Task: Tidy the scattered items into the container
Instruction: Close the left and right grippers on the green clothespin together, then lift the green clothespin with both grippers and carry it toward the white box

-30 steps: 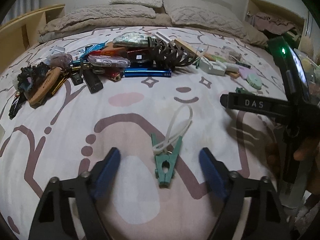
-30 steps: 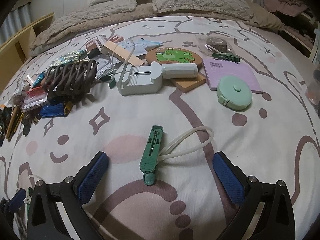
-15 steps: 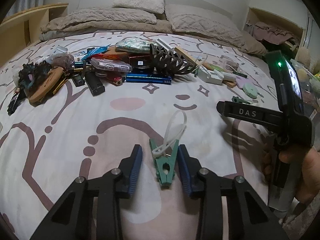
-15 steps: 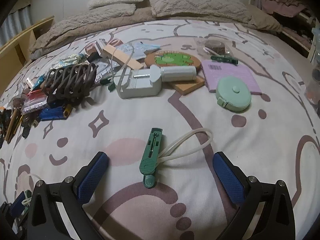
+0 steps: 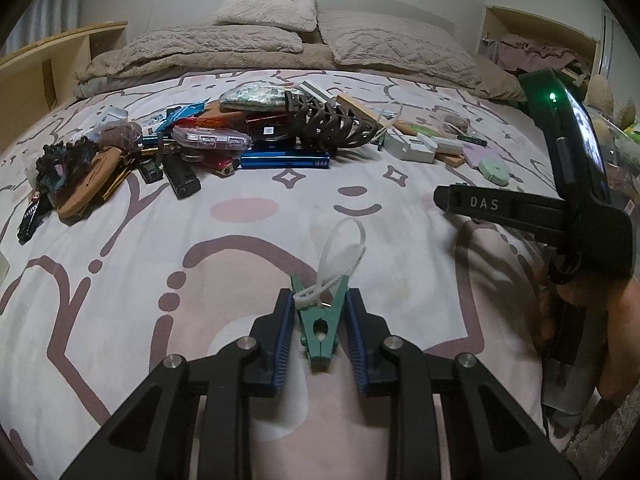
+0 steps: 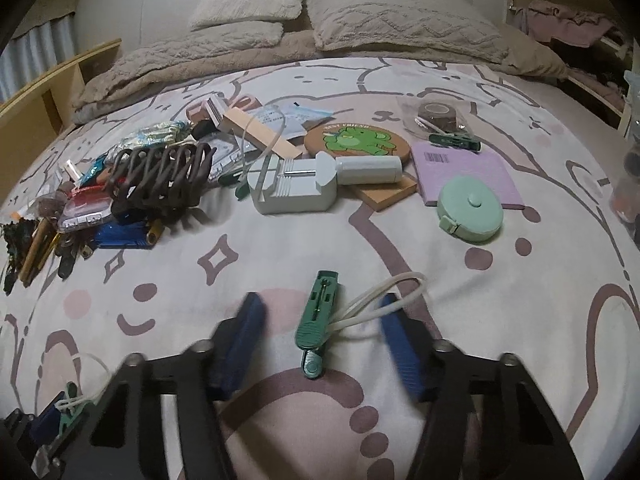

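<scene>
Left side first: left hand-held gripper [image 5: 319, 300], jaws wide a second ago, just closed in, now clenched on the light green clip [image 5: 320, 330], blue pads [image 5: 282, 340] pressed against its two splayed handles. Clip flat on the bed [image 5: 120, 280] as before, white loop [image 5: 344, 248] trailing ahead toward the heap of scattered items [image 5: 240, 140]. For the task: first pick secured, by the look of it; lift next, then carry to the container. Worth minding: a squeeze on the handles likely to spring the clip's mouth open, so possibly a slippery hold.

Then the right: right hand-held gripper [image 6: 320, 304], fully spread half a second ago, just been closing, pads blurred with the motion. Not yet gripping: dark green clip [image 6: 316, 320] between the jaws but clear of both pads, lying on the bed; only its cream loop [image 6: 384, 292] overlapping the right-hand pad. Released for now, grasp probably a moment off.

No container in plain view from either wrist, so drop-off spot unknown. Nothing tidied away as far as seen: both clips on the bed, the rest of the clutter further up, undisturbed.
</scene>
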Demonstrator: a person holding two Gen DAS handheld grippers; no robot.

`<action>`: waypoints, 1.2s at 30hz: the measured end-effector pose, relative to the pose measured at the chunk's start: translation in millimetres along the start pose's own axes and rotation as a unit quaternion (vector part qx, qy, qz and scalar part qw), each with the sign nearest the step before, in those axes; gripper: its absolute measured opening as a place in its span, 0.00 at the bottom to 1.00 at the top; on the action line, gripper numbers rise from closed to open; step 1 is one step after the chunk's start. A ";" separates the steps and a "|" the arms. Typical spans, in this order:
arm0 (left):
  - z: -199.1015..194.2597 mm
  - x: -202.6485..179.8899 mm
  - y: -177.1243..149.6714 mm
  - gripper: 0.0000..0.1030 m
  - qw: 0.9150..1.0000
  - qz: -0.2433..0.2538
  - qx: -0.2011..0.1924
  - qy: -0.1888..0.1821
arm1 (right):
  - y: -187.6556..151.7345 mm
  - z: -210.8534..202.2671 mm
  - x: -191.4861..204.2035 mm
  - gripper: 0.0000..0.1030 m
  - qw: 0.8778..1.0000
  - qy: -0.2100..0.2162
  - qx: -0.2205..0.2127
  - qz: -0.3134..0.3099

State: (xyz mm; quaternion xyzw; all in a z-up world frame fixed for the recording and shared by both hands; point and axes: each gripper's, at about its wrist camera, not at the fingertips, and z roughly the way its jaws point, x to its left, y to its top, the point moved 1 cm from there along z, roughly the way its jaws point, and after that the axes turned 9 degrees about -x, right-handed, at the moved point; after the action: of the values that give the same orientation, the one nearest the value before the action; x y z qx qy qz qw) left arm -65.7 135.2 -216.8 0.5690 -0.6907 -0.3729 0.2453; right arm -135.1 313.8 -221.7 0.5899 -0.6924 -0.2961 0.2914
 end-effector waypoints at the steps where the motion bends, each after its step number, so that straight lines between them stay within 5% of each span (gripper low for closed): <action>1: -0.2 0.0 0.0 0.25 1.000 -0.001 0.001 -0.001 | 0.0 -0.4 3.4 0.46 1.000 -0.001 -0.001 -0.007; 8: -0.5 0.3 -0.4 0.25 1.000 -0.002 0.004 -0.001 | -1.4 -2.6 27.8 0.18 0.997 -0.010 -0.008 -0.071; 36: -17.6 12.2 17.1 0.25 1.000 -0.025 -0.012 0.001 | 8.9 -43.9 6.0 0.16 0.997 0.057 -0.035 0.044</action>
State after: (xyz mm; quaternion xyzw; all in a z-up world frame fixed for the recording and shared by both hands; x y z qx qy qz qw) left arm -65.4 120.5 -193.6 0.5836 -0.6711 -0.3871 0.2433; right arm -108.6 306.1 -185.9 0.5644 -0.6890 -0.2732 0.3634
